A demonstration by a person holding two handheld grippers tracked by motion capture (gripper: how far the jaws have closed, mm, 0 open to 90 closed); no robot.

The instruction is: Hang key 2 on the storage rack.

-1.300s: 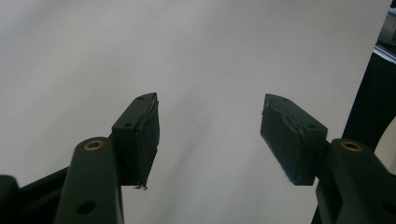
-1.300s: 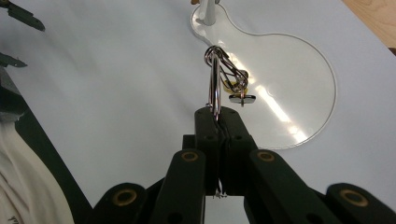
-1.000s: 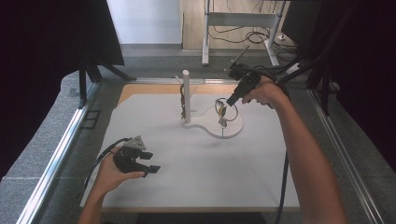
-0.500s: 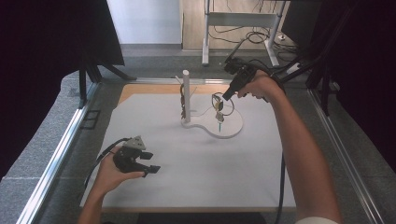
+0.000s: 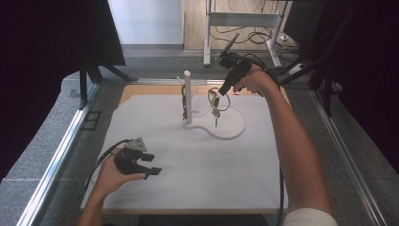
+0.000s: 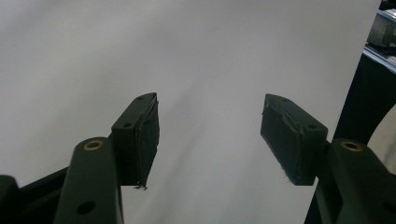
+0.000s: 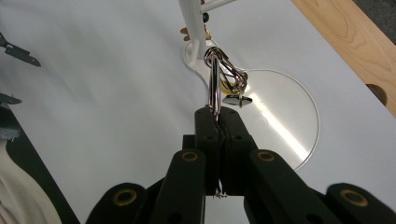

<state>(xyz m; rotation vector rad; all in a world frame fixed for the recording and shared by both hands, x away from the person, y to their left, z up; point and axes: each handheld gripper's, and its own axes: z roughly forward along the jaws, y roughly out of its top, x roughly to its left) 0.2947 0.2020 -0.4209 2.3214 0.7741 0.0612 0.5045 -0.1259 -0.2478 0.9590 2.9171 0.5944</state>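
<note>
A metal key ring with keys (image 5: 216, 102) hangs in the air over the white stand's round base (image 5: 234, 128), just right of its upright post (image 5: 187, 92). My right gripper (image 5: 224, 91) is shut on the ring from above. In the right gripper view the ring (image 7: 214, 79) stands up out of the closed jaws, the keys (image 7: 236, 96) dangle beside it, and the post (image 7: 193, 24) is right behind. My left gripper (image 5: 153, 165) lies low on the white sheet at the front left, open, with nothing between its fingers (image 6: 141, 135).
Small brownish items (image 5: 184, 92) hang from the post's thin side pegs. The white sheet (image 5: 197, 183) covers most of the table, with a wooden board (image 5: 141, 90) at its far edge and metal rails (image 5: 61, 146) along both sides. My right gripper's cable (image 5: 280, 193) trails under the forearm.
My right gripper has lifted the key ring up off the round base and carried it a little toward the post. The left hand and gripper have stayed put.
</note>
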